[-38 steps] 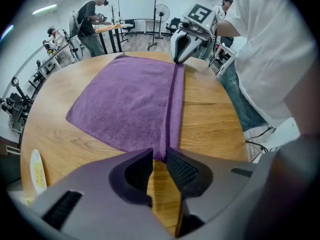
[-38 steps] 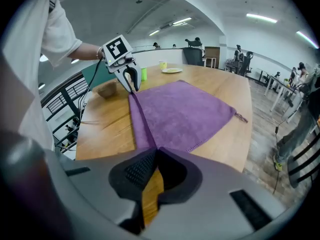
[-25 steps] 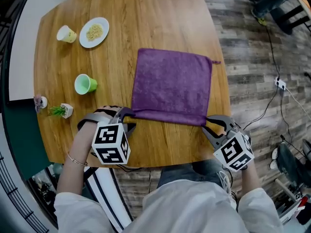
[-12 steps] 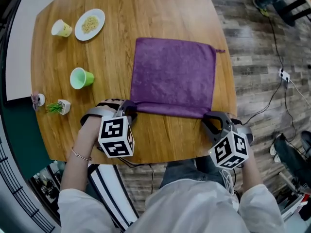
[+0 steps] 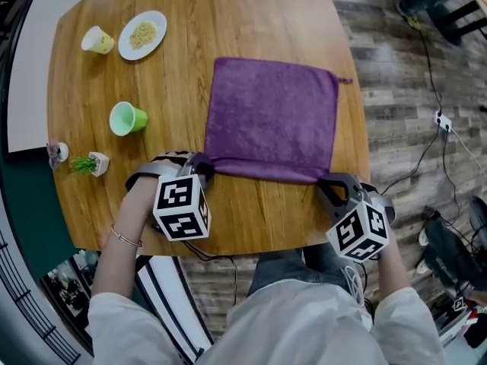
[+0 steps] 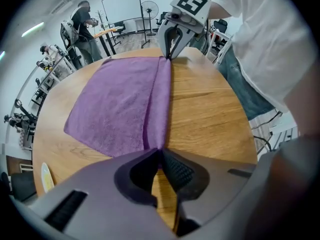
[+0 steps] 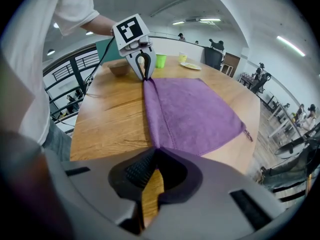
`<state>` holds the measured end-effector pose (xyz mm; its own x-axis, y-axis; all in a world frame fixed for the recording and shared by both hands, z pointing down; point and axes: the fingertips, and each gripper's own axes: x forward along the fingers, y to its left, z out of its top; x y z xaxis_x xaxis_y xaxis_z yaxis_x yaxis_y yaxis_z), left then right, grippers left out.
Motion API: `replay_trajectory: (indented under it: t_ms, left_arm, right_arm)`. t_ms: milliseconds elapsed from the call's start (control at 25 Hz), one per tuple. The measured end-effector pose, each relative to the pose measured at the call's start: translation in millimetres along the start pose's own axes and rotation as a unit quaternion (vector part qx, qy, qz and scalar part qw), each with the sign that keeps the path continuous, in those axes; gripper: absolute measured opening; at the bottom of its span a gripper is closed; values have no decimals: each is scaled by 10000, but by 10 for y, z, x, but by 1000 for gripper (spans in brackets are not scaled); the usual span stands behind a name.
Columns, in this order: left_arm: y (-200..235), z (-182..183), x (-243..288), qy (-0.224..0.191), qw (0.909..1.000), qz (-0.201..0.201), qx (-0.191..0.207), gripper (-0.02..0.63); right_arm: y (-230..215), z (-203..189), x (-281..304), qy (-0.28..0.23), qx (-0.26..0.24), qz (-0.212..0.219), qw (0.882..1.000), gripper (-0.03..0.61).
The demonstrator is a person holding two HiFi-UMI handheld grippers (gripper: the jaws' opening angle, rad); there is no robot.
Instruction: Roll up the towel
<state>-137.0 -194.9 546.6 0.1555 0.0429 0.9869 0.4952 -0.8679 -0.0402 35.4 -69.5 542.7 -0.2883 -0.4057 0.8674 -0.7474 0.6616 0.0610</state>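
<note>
round wooden table fills most of the head view, plank floor to its right. purple towel lies flat on the table's right-centre part, square to the person. its near edge is bunched into a narrow raised ridge running between the two grippers, and a small loop tag sticks out at the far right corner. the person's sleeves and forearms are at the bottom, one gripper in each hand. left gripper points down at the towel's near left corner. its jaws have just been closing and in the left gripper view they are pinched together on the corner of the towel, cloth caught between the ribbed pads. right gripper is tilted down at the near right corner. its jaws have just been closing too, and in the right gripper view the tips meet on the towel's corner, purple cloth running out from them. each gripper view shows the other gripper at the far end of the ridge, clamped on it. well apart from the towel, on the table's left side: white plate with pale food at the far left, green cup on its side nearer in, pale yellow cup on its side just beside the plate, and a small potted plant by the left edge.
</note>
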Motion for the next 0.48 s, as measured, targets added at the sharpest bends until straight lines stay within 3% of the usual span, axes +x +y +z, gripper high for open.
replay_trajectory:
  t_ms: [200,480]
  left_arm:
    - [-60,8,-33,13,10000,-35,-17,15]
    - [-378,33,-167,-53,9987,-441,-255,15]
  right_arm:
    - [43,-12,-28,20,128,156,9998,11]
    - [334,-44,-154,15,352,649,9973,11]
